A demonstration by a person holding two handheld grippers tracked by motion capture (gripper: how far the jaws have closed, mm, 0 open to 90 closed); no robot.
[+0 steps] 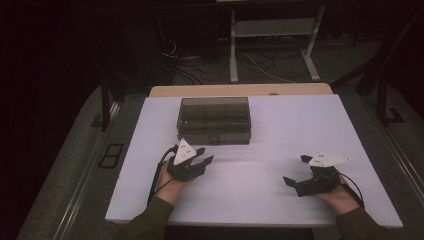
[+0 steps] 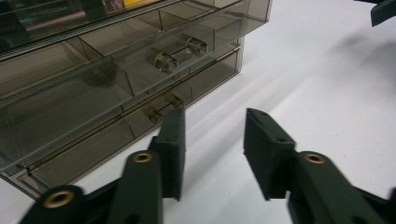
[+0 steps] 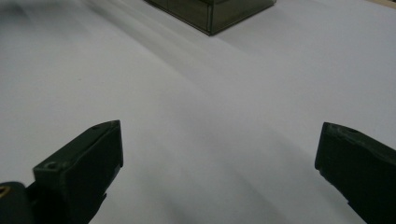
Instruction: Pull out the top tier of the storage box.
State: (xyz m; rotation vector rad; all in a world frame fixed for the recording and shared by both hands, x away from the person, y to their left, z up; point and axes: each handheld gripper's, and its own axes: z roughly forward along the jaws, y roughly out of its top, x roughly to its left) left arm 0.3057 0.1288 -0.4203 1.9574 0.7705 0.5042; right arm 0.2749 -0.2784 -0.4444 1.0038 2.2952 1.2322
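Observation:
A smoky transparent drawer box (image 1: 214, 120) stands at the back middle of the white tabletop (image 1: 290, 125). In the left gripper view its drawers (image 2: 93, 93) fill the upper left, with an upper metal handle (image 2: 180, 53) and a lower handle (image 2: 163, 108). My left gripper (image 1: 204, 156) (image 2: 215, 116) sits just in front of the box with its jaws partly apart and nothing between them; one fingertip (image 2: 173, 122) is close beside the lower handle. My right gripper (image 1: 296, 170) (image 3: 219, 128) rests at the front right, open wide over bare table, with a corner of the box (image 3: 215, 14) far ahead.
A wooden strip (image 1: 240, 90) borders the table's far edge. Behind it a white metal stand (image 1: 272, 45) and loose cables (image 1: 200, 65) lie on the dark floor. Broad bare tabletop lies between the two grippers and to the right of the box.

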